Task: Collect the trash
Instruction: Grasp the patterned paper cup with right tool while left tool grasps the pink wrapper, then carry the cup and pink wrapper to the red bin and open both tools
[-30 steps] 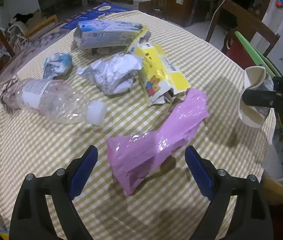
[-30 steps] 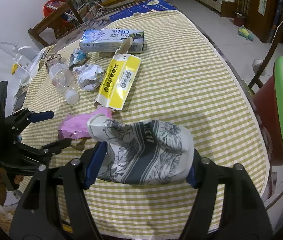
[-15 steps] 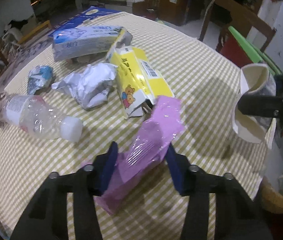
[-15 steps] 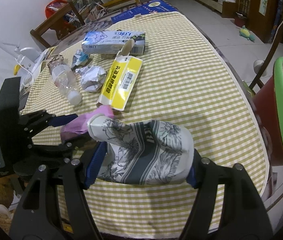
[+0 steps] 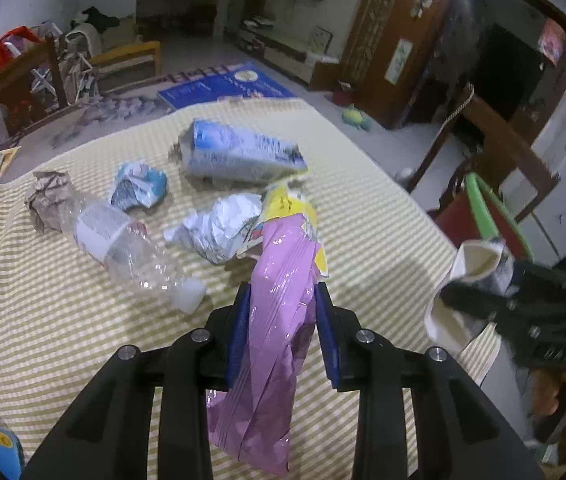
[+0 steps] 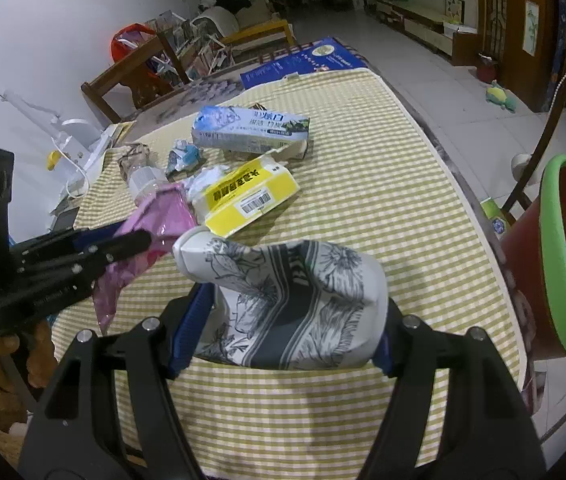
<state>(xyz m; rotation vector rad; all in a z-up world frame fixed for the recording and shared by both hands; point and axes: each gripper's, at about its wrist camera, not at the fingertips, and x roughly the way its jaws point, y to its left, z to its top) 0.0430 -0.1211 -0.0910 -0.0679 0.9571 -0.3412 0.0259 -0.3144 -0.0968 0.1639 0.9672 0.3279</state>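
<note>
**Both tools loaded above the checked counter**

Our left tool (image 5: 283, 328) is clenched on a crumpled purple plastic wrapper (image 5: 271, 344), lifted off the counter (image 5: 383, 240). Our right tool (image 6: 283, 332) grips a squashed paper cup with a floral print (image 6: 291, 300). Beyond the wrapper lie a clear plastic bottle (image 5: 123, 244), a ball of white paper (image 5: 219, 232), a yellow carton (image 6: 249, 196), a small blue-white wad (image 5: 139, 186) and, farthest, a long blue-white box (image 5: 243, 152). At the right, off the counter's edge, stands a red bin with a green rim (image 6: 555, 264).
</note>
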